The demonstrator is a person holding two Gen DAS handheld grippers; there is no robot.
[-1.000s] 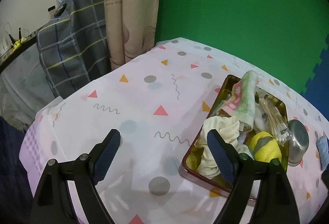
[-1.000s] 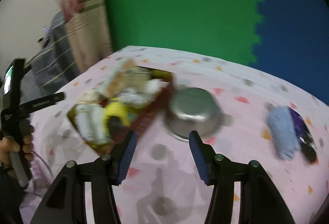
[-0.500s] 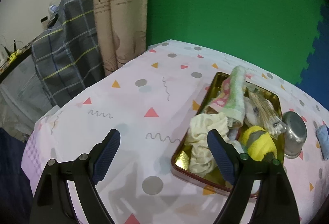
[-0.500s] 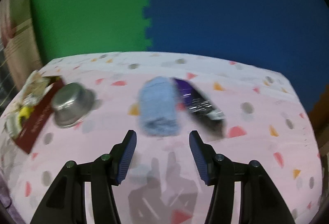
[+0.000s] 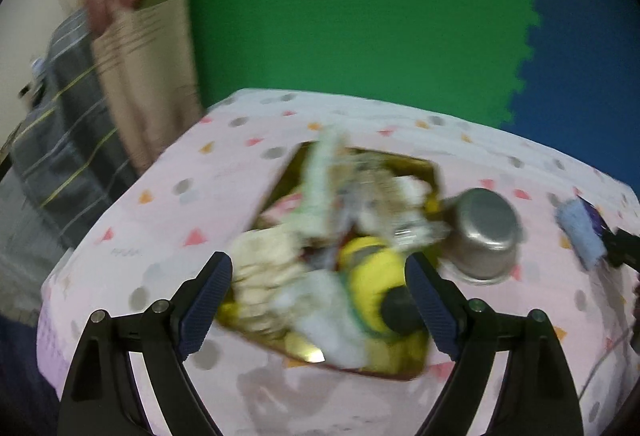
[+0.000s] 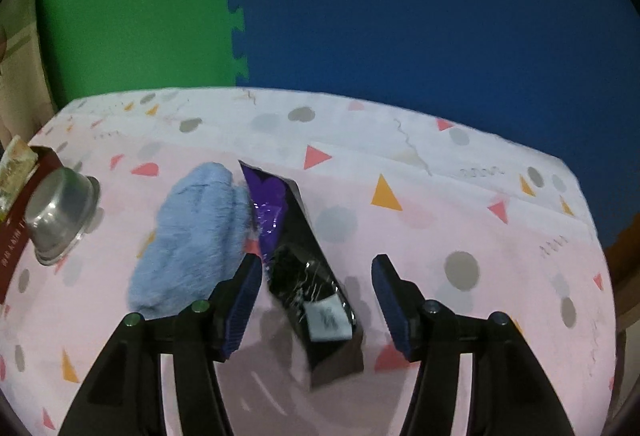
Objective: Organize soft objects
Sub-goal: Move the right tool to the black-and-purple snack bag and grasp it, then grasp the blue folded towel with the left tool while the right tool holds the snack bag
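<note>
A gold tray (image 5: 420,166) on the pink patterned table holds a cream cloth (image 5: 262,268), a green-edged towel (image 5: 320,188), a yellow plush toy (image 5: 374,276) and white soft items. My left gripper (image 5: 318,300) is open above the tray's near end, its view blurred. A fluffy blue cloth (image 6: 192,236) lies beside a purple and black packet (image 6: 296,260). My right gripper (image 6: 316,300) is open, low over the packet, jaws either side of it.
An upturned steel bowl (image 5: 486,232) stands right of the tray; it also shows in the right wrist view (image 6: 56,212). Green and blue foam wall behind. A curtain (image 5: 144,76) and plaid fabric (image 5: 60,140) hang left of the table.
My left gripper swung right, over the tray. My right gripper swung right from the bowl and moved down to the blue cloth and packet.
</note>
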